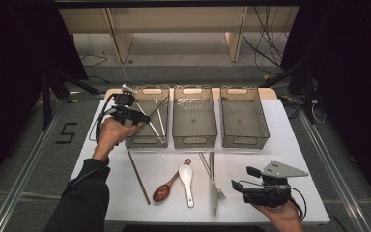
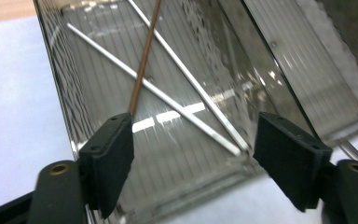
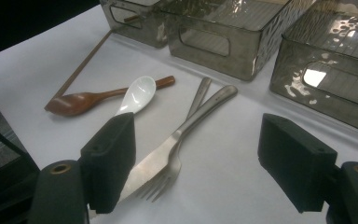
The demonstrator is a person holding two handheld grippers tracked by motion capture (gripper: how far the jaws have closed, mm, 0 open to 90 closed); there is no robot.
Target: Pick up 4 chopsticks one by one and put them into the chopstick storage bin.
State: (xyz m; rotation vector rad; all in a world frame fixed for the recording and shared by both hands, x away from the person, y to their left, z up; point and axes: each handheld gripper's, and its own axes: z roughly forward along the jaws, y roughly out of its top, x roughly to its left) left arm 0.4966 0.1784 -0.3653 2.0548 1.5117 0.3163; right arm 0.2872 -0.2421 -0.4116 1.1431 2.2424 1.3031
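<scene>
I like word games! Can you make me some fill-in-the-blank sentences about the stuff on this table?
1. The number of clear bins in a row is ____.
2. The brown chopstick leans in the bin on the ____.
3. The white spoon lies beside a spoon made of ____.
4. The knife lies across a ____.

Missing words: three; left; wood; fork
</scene>
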